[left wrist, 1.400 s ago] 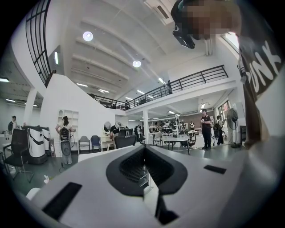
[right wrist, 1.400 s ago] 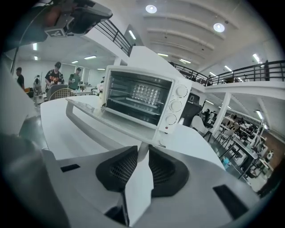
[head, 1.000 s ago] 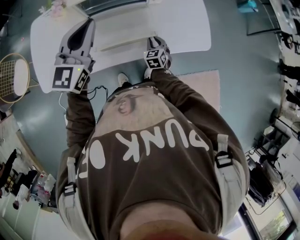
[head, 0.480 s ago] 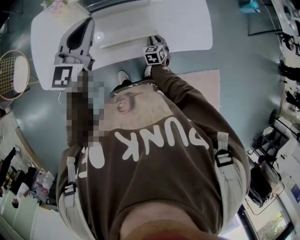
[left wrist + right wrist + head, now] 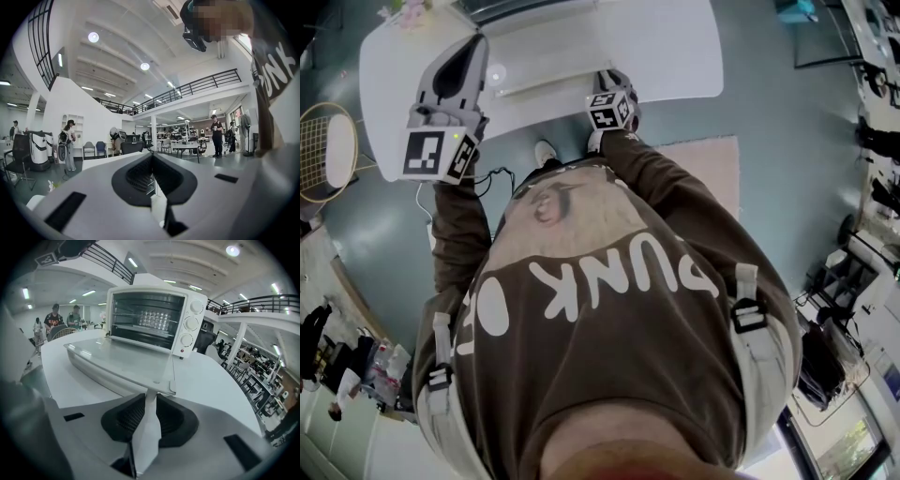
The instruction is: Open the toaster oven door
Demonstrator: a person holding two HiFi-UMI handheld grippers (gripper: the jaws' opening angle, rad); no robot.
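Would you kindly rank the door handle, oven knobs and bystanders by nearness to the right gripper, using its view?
1. door handle, clamped in the right gripper.
2. oven knobs, ahead, to the right.
3. bystanders, far left.

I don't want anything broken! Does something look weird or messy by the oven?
Nothing stands out. The toaster oven sits straight on the table, its door folded down open, with the right gripper clamped on the door handle. No spills or damage show.

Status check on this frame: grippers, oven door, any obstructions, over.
Left hand-held gripper shut, empty. Right hand-held gripper shut on door handle. Toaster oven door down flat, open. Nothing blocking it.
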